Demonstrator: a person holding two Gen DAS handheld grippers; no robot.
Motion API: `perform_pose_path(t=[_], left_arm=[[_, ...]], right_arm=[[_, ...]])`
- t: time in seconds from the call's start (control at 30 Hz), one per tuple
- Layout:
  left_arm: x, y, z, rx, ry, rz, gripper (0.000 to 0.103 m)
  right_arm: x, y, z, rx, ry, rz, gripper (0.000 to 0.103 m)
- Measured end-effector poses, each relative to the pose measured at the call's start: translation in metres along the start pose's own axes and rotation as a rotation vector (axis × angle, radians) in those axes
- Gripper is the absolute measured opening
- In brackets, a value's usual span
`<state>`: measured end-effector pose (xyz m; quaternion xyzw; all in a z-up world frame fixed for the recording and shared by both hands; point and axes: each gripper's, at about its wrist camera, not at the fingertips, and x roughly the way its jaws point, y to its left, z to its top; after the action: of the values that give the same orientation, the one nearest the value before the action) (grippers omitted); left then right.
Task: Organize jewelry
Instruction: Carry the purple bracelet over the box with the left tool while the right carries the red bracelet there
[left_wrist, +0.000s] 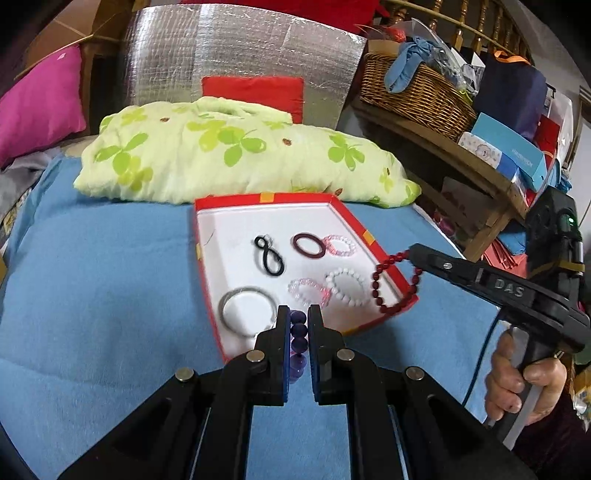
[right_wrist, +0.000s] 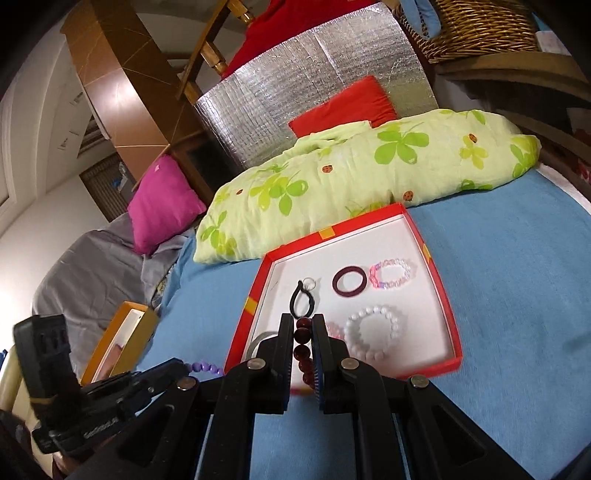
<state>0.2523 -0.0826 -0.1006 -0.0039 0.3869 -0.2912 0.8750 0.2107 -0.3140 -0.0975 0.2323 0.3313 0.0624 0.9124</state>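
Note:
My left gripper (left_wrist: 298, 316) is shut on a purple bead bracelet (left_wrist: 298, 341), held just above the near edge of a red tray (left_wrist: 266, 197) with a white floor. In the right wrist view that gripper (right_wrist: 183, 365) shows at lower left with the purple beads (right_wrist: 205, 367) sticking out. My right gripper (right_wrist: 301, 325) is shut on a dark red bead bracelet (right_wrist: 301, 345); from the left wrist view this bracelet (left_wrist: 376, 291) dangles off the gripper (left_wrist: 413, 254) over the tray's right rim. Inside lie a black hair tie (left_wrist: 266, 253), a maroon ring (left_wrist: 297, 245), a white bead bracelet (left_wrist: 354, 302) and a grey bangle (left_wrist: 243, 291).
The tray rests on a blue blanket (left_wrist: 92, 295). A green floral quilt (left_wrist: 221, 147) lies right behind it, a pink cushion (right_wrist: 162, 203) to the left. An orange box (right_wrist: 122, 332) sits at the left, a wicker basket (left_wrist: 417, 92) on a wooden shelf at the right.

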Motion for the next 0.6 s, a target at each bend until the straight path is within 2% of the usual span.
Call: perform_pose_path(t=[0.3,0.6], left_arm=[[0.029,-0.002,0.047,0.003,-0.009,0.016,0.010],[0.066,0.017,0.079,-0.041,-0.023,0.021,0.010]], right_arm=[[0.030,-0.018,0.042,0.033,-0.003,-0.004,0.011],[0.070,-0.046,0.079,0.105,0.023,-0.002,0.011]])
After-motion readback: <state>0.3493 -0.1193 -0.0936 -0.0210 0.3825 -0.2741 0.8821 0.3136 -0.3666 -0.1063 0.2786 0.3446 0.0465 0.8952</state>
